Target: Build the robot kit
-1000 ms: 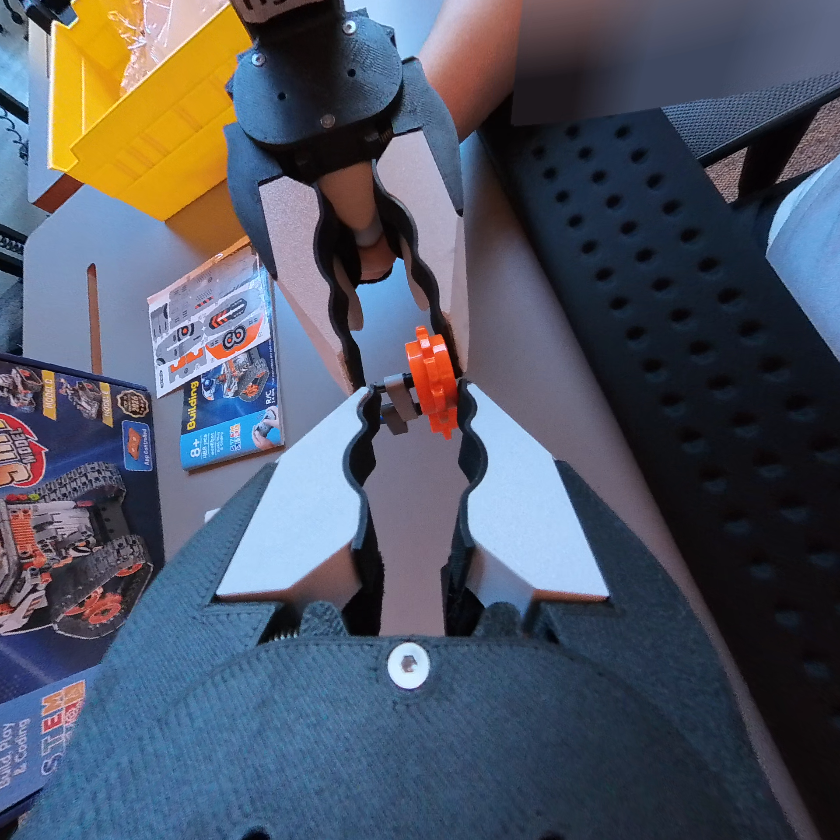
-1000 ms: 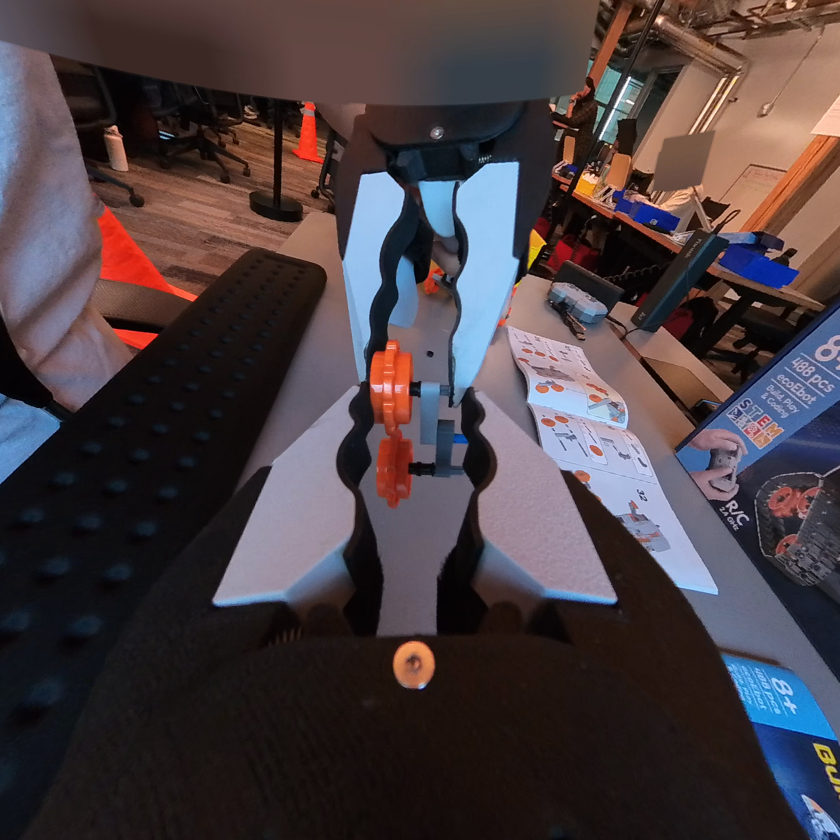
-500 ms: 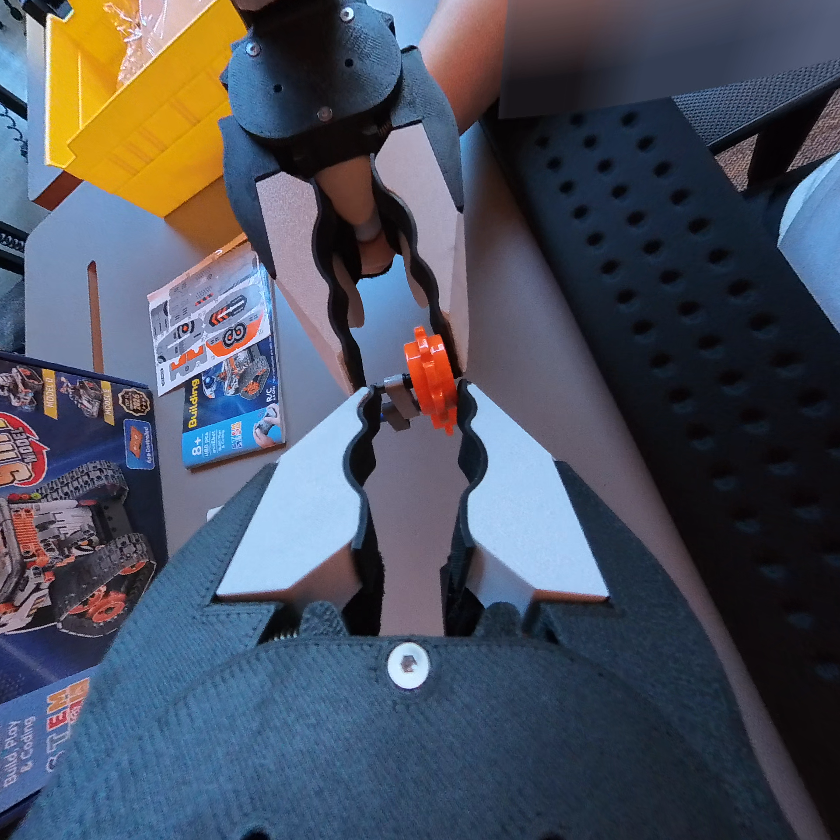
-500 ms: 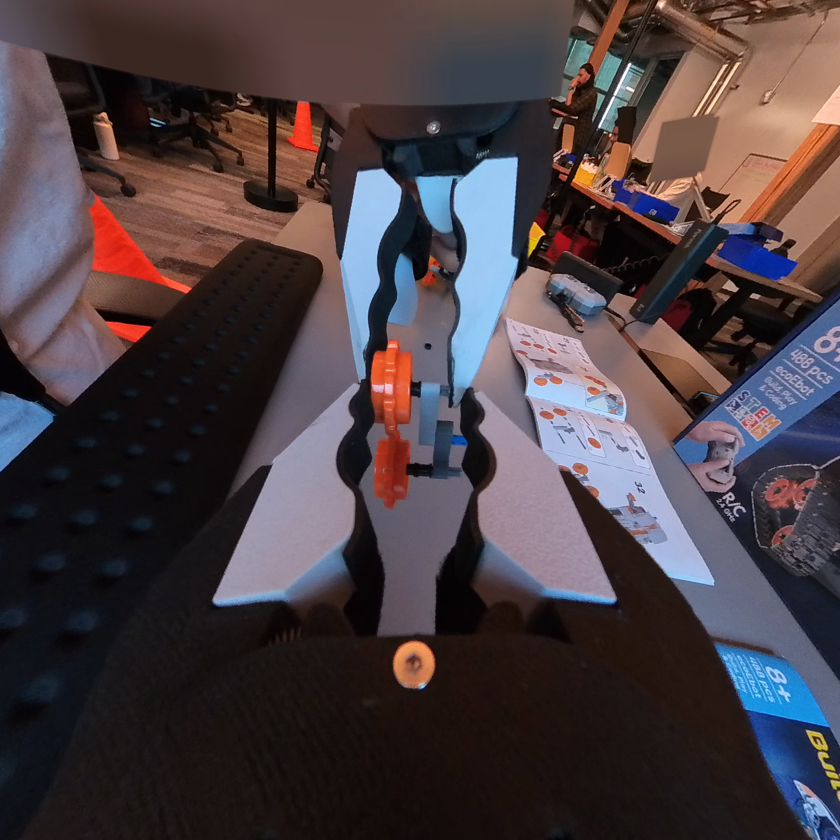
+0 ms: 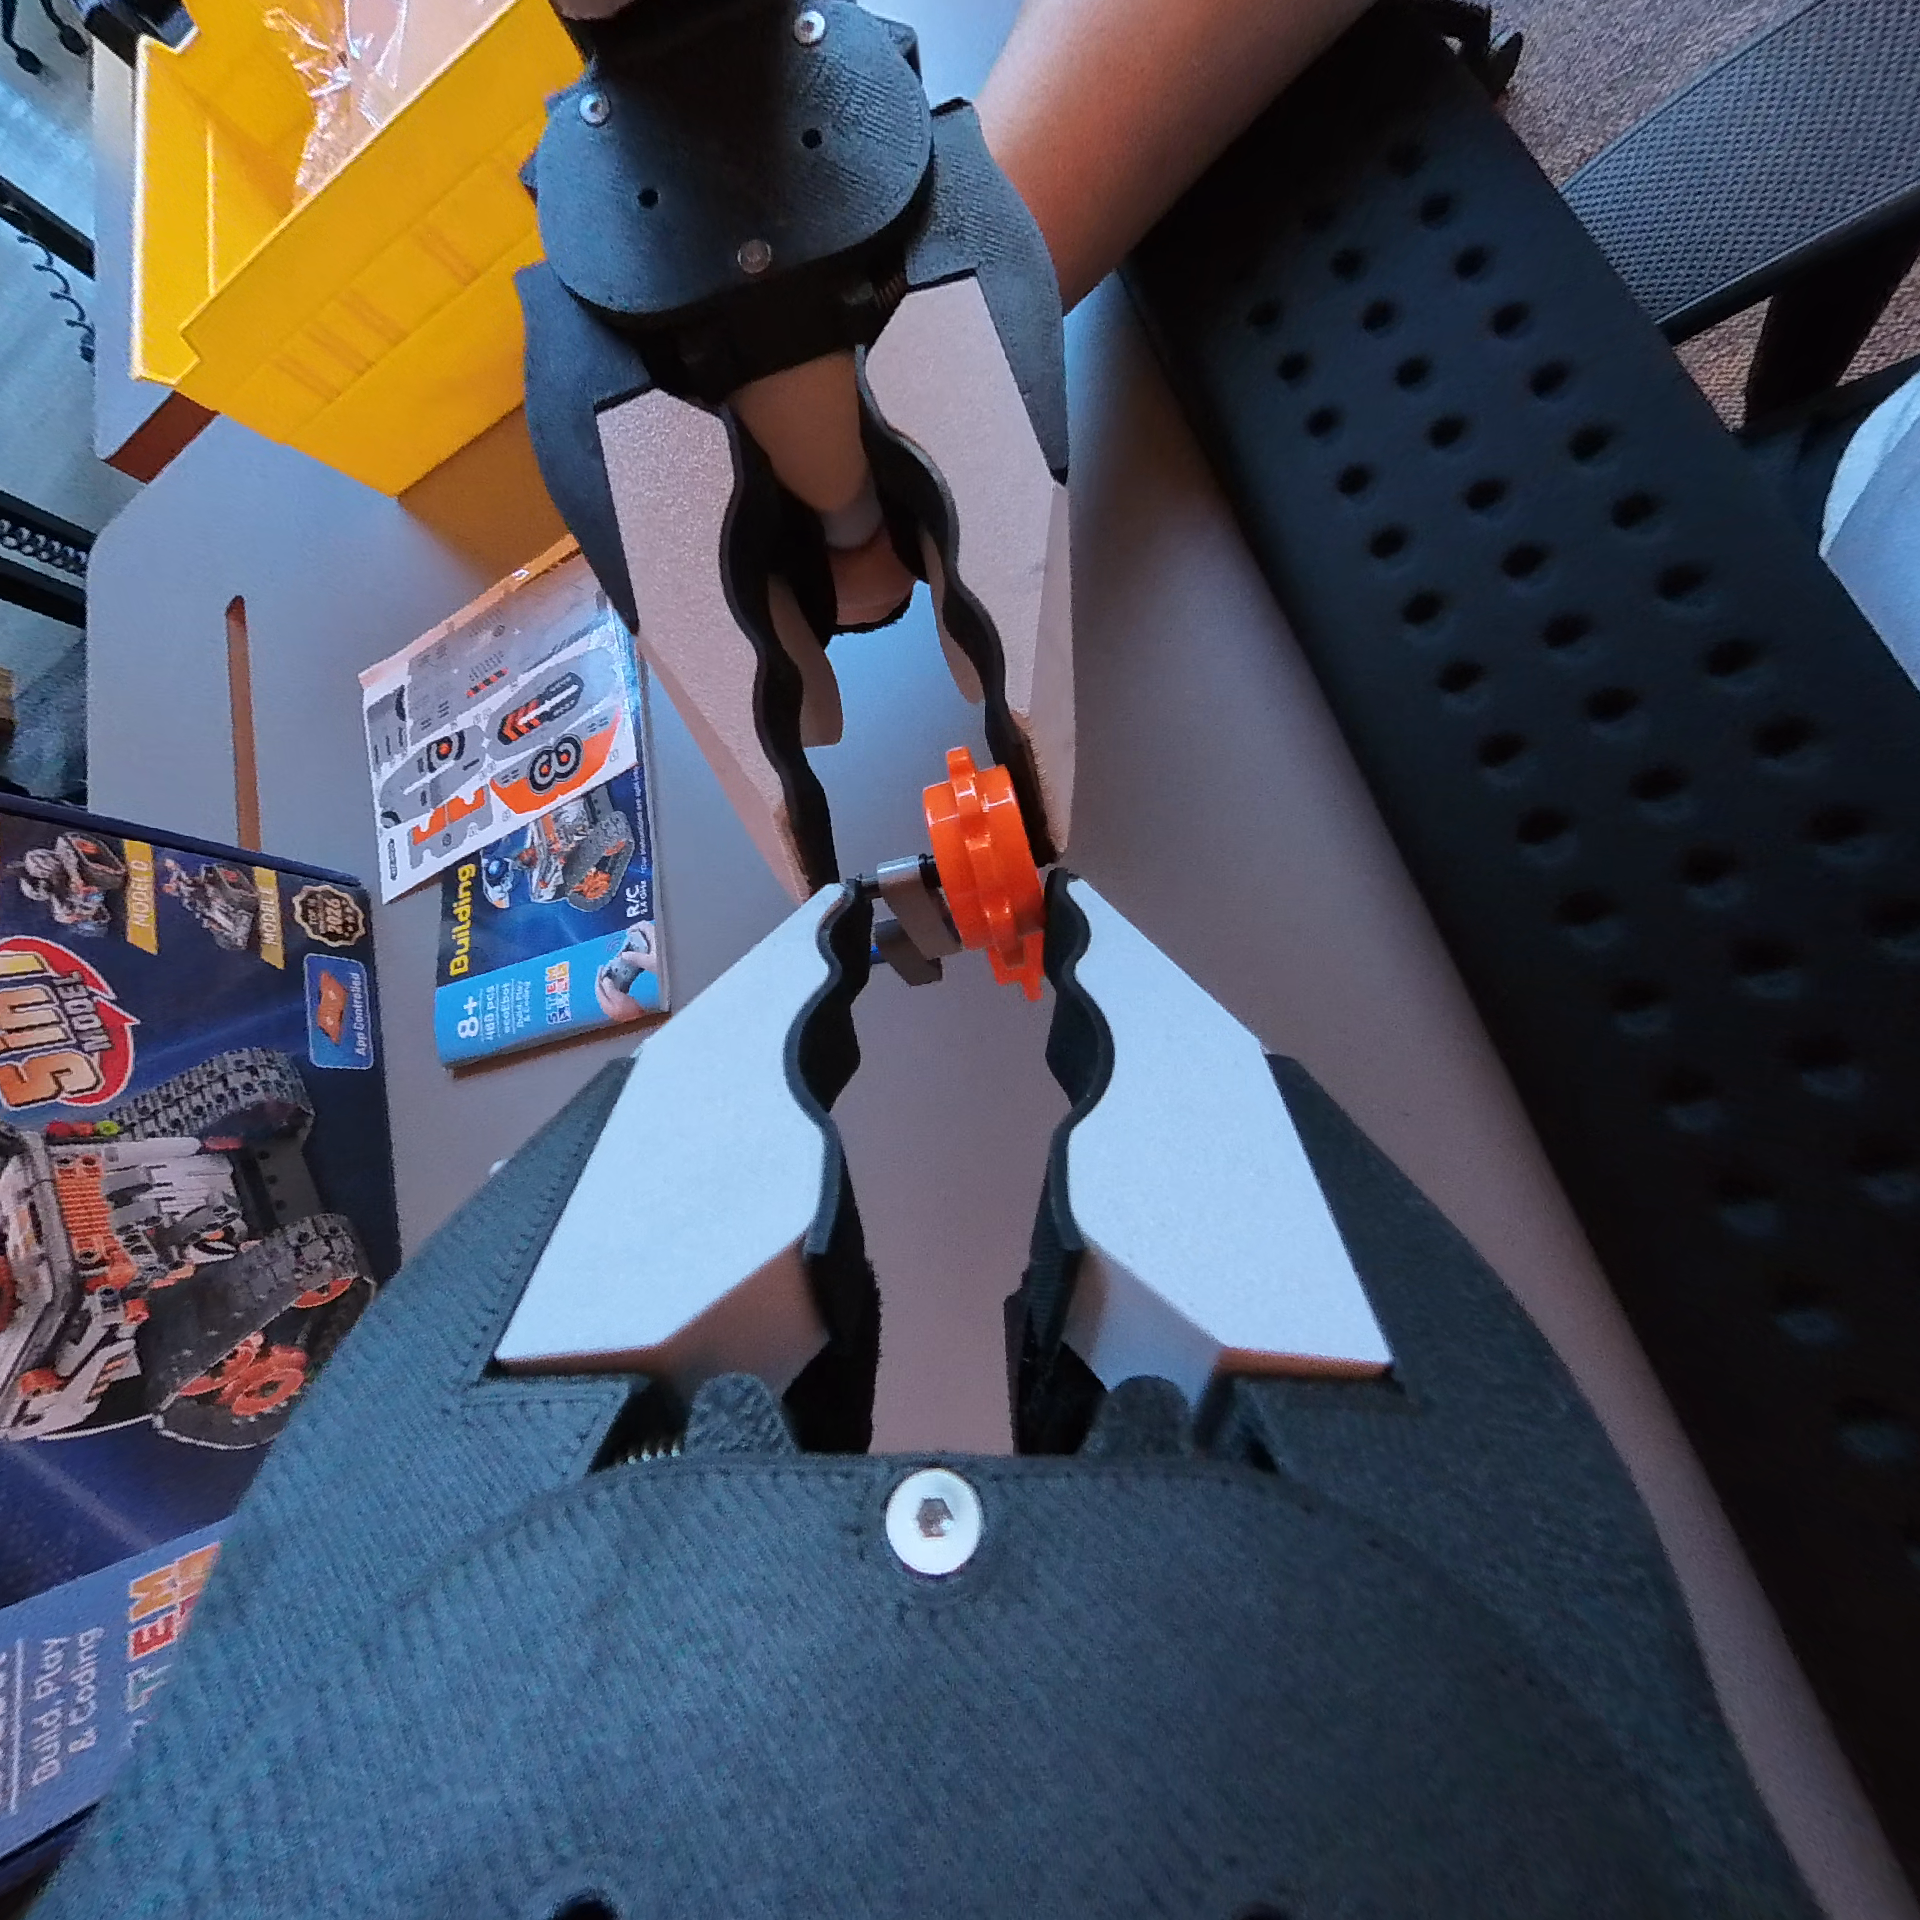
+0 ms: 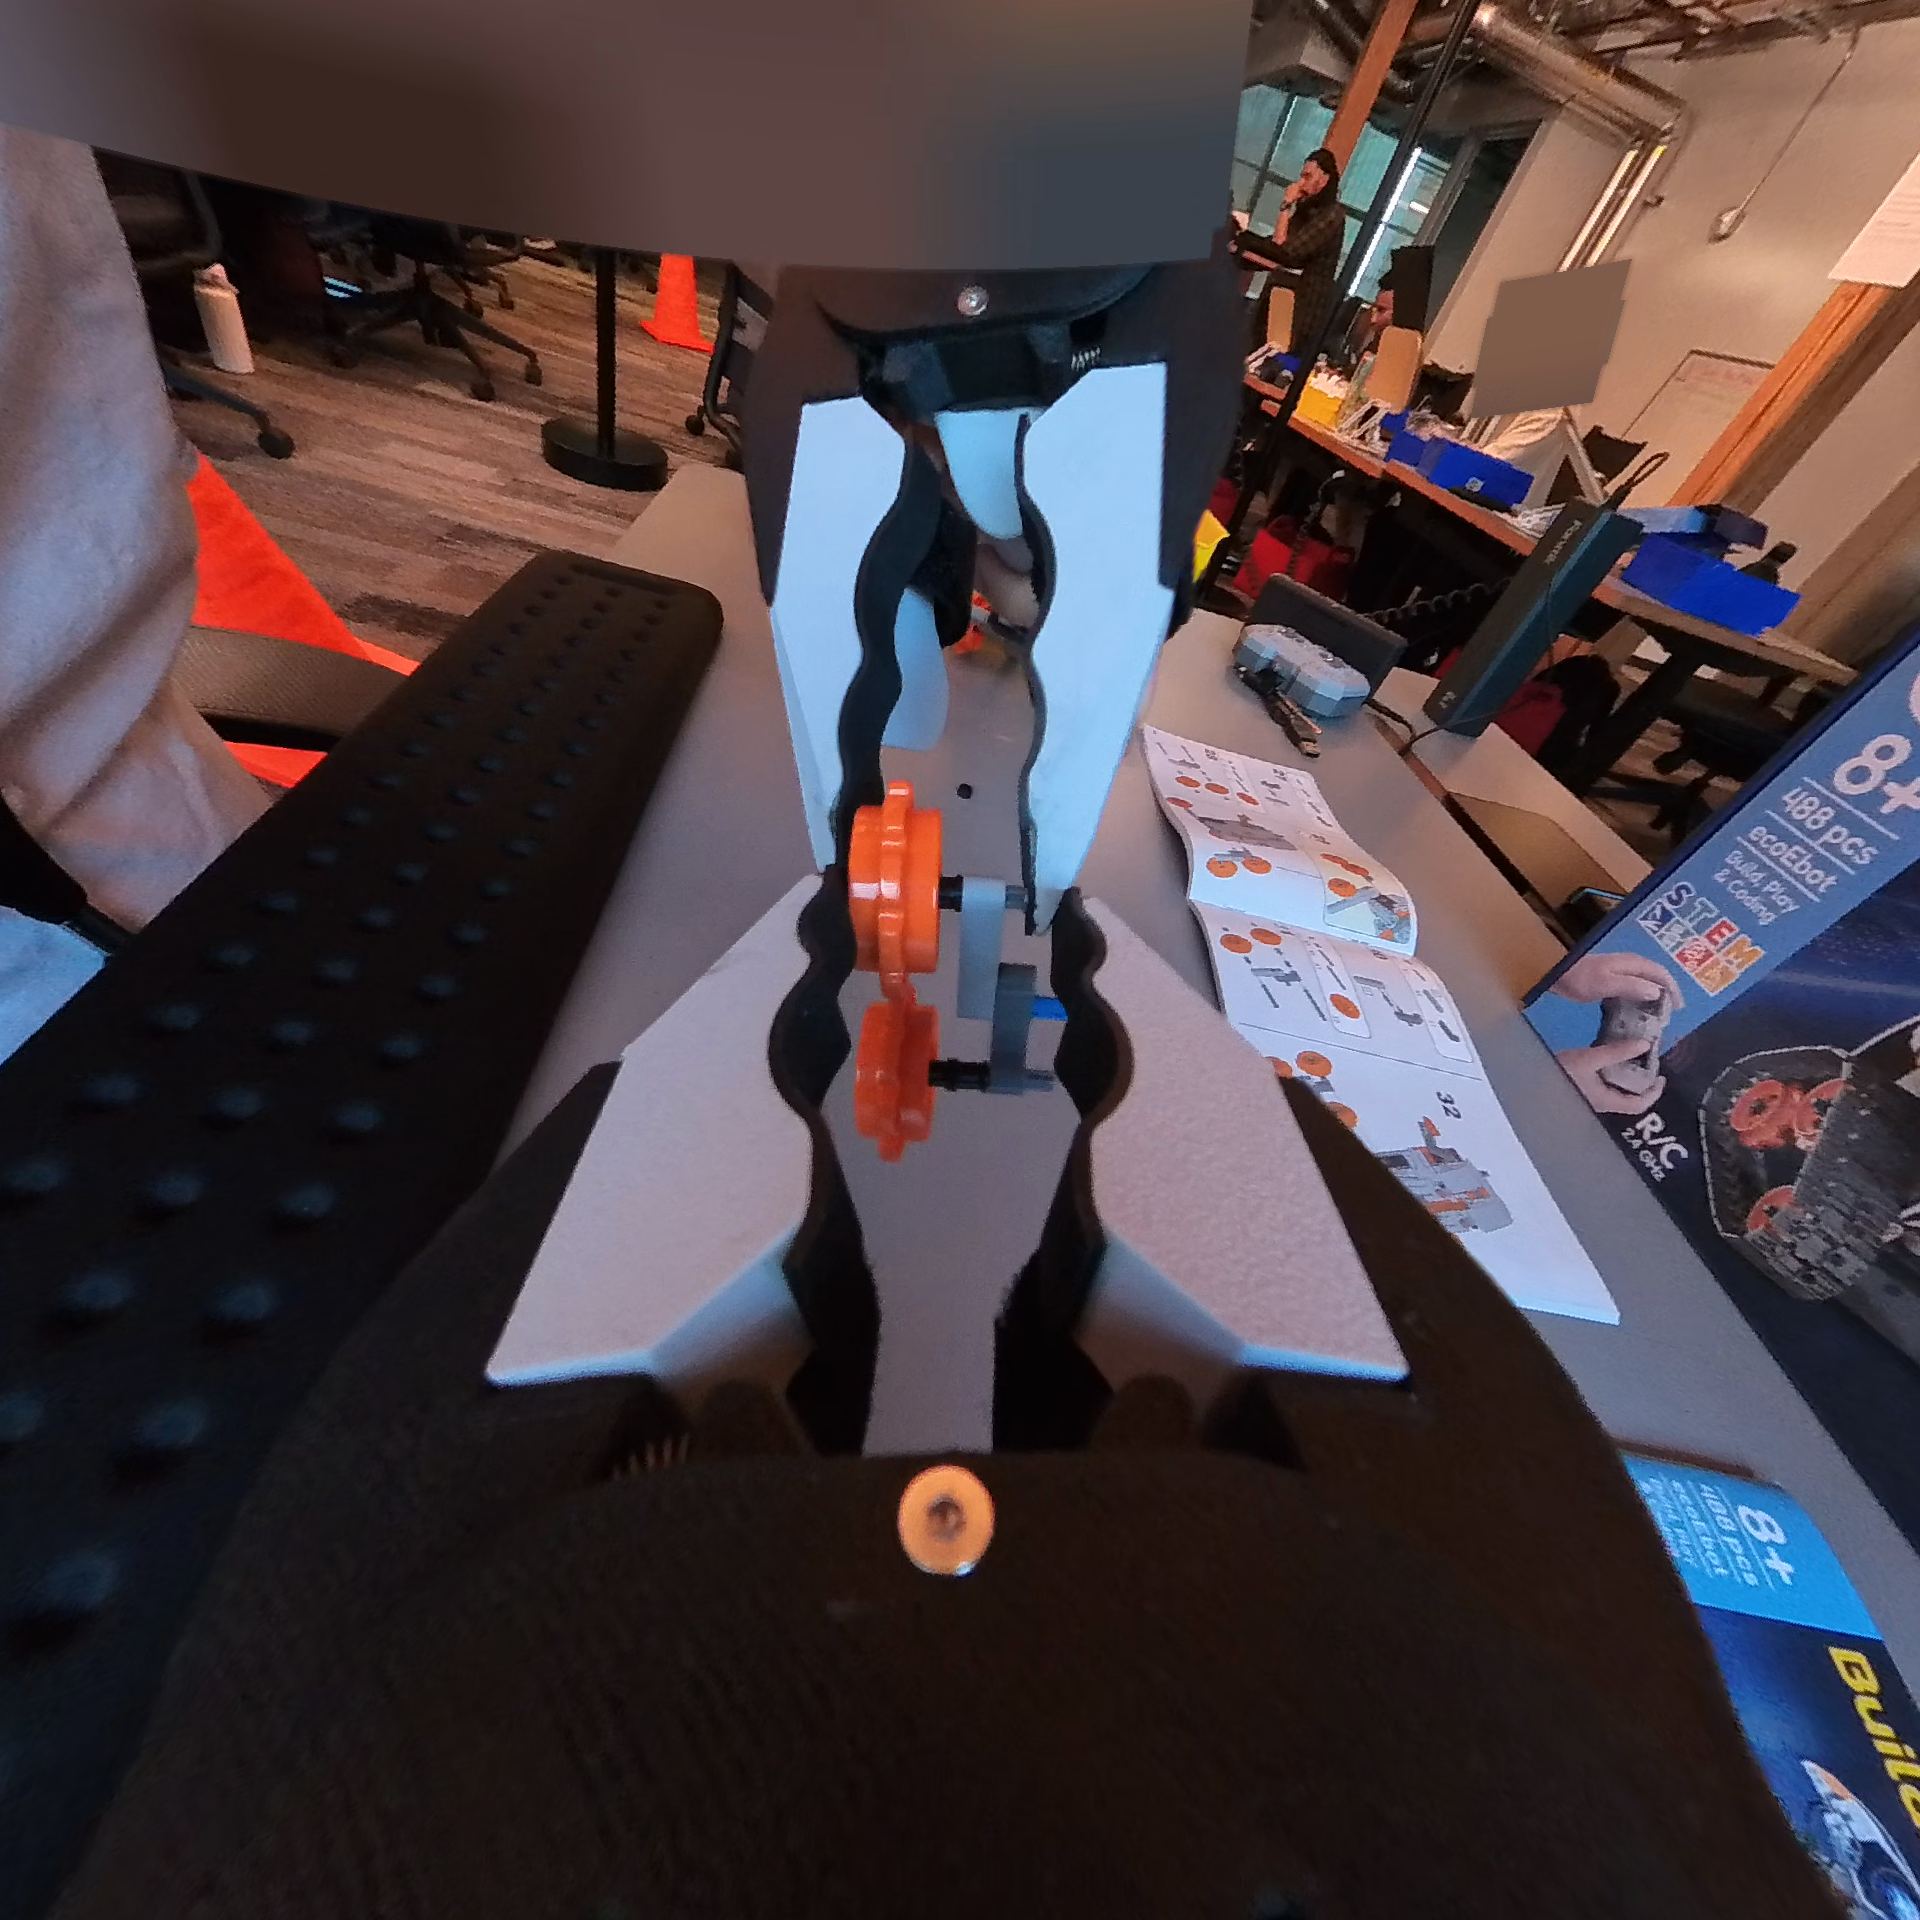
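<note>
A small assembly of two orange gears (image 6: 894, 878) on black axles and grey beams (image 6: 982, 935) hangs above the grey table (image 5: 1195, 935), held between both grippers, which meet tip to tip. My right gripper (image 6: 948, 920) is shut on its lower part, around the lower gear (image 6: 894, 1075) and a dark grey piece (image 6: 1016, 1023). My left gripper (image 5: 951, 904) is shut on the upper gear (image 5: 982, 873) and its axle. In the left wrist view the right gripper (image 5: 932, 862) comes in from the top. In the right wrist view the left gripper (image 6: 940, 883) does.
A black perforated panel (image 5: 1558, 727) runs along the table's edge. A yellow bin (image 5: 312, 239), a closed booklet (image 5: 540, 852) and a dark toy box (image 5: 177, 1143) lie on the table. An open instruction booklet (image 6: 1351, 987) and a grey device (image 6: 1299, 665) lie beyond. Only a small space, under 4 cm, lies between the two pairs of fingers.
Both grippers keep their hold on the gear assembly. The pair has drifted only slightly; the grips have not visibly changed.
</note>
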`<state>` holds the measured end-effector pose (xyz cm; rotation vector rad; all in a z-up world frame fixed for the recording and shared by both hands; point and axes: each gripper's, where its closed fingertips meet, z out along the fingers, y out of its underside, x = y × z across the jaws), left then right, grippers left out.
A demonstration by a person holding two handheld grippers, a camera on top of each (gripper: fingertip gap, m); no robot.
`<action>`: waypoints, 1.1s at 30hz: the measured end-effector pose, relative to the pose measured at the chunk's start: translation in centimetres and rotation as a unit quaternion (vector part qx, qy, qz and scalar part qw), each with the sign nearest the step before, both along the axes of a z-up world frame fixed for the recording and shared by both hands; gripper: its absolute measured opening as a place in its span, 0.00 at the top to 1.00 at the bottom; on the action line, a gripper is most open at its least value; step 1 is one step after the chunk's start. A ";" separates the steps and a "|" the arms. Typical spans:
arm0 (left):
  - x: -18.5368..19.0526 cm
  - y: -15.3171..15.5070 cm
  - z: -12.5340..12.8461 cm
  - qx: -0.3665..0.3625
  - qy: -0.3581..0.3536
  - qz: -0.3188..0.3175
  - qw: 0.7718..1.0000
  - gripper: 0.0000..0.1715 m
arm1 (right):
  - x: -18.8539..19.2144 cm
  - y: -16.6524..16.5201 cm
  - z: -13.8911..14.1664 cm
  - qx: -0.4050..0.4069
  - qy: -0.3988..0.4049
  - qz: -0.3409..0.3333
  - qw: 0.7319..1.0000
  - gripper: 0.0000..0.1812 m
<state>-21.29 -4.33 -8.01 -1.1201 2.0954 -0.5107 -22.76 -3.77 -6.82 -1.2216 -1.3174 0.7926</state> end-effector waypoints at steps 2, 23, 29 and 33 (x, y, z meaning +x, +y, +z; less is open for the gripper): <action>0.0 0.0 -0.1 -0.001 0.001 0.001 1.000 0.81 | 0.0 0.0 -0.1 0.001 -0.003 0.001 1.000 0.79; -0.1 0.0 0.7 0.178 -0.039 0.000 0.983 0.81 | -0.1 0.0 0.7 0.211 -0.028 -0.048 0.976 0.79; 0.1 0.0 1.0 0.198 -0.051 0.008 0.979 0.81 | 0.2 -0.1 1.1 0.227 -0.021 -0.050 0.972 0.80; 0.1 0.1 0.9 0.155 -0.053 0.032 0.986 0.81 | 0.3 0.0 0.9 0.212 -0.018 -0.047 0.976 0.80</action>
